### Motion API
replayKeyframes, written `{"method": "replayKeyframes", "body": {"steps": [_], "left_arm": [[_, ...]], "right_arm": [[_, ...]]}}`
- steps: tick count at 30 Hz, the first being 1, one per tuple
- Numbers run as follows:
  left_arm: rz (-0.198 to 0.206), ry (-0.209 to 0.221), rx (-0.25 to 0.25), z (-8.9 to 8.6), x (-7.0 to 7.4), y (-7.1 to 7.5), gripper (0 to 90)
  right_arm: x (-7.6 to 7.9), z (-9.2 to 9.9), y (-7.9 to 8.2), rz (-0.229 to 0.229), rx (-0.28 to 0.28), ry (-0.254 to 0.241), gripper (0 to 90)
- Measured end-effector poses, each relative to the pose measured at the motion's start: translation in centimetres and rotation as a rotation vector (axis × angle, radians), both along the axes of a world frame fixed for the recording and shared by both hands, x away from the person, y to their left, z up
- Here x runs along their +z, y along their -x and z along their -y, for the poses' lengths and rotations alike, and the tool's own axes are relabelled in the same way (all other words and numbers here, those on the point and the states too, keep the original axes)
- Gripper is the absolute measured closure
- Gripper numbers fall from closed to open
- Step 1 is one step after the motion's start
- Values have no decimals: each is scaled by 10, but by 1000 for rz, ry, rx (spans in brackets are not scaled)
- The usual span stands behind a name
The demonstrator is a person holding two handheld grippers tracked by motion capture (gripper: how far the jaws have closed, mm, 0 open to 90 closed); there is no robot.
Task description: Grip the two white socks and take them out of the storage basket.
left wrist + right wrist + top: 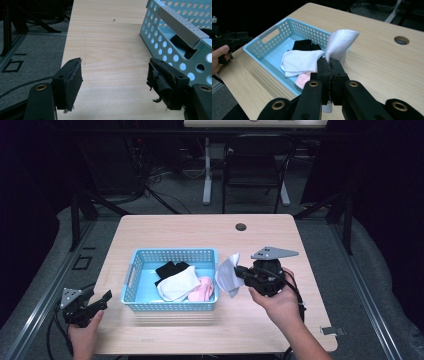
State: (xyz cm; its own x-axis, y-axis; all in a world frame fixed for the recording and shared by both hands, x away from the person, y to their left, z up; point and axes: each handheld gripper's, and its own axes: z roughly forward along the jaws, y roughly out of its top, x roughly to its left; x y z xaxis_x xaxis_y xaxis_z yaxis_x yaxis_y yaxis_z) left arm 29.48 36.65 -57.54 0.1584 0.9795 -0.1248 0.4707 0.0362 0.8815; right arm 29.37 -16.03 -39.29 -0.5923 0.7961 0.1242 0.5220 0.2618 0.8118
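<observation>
A light blue perforated basket [145, 256] [268, 32] [175, 27] sits on the wooden table and holds a black sock [170, 268] [305, 45], a white sock [179, 283] [298, 62] and a pink sock [202, 289] [302, 79]. My right gripper [240, 272] [329, 62] is shut on another white sock [227, 274] [339, 42], held just off the basket's right rim. At the table's front left edge, my left gripper [102, 300] [113, 85] stands open with nothing between its jaws, beside the basket's left end.
A round cable hole [241, 226] [401, 40] is set in the table's far side. A chair [255, 165] and a table leg [207, 170] stand beyond the table. Bare tabletop [200, 232] lies behind the basket and in front of it.
</observation>
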Motion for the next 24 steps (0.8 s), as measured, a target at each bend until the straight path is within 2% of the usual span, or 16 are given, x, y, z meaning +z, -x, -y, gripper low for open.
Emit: {"method": "replayKeyframes", "body": {"steps": [6,18,24], "left_arm": [[-1,-2,-2,1,0,0,279],[-2,-1,-1,1,0,0,279],[-2,-4,-2,1,0,0,279]], "right_arm": [[-22,9,-6,-40,-32,-4,882],[-61,21,-14,-100,-49,-26,882],[-79,32,-17,-129,-82,-9,882]]}}
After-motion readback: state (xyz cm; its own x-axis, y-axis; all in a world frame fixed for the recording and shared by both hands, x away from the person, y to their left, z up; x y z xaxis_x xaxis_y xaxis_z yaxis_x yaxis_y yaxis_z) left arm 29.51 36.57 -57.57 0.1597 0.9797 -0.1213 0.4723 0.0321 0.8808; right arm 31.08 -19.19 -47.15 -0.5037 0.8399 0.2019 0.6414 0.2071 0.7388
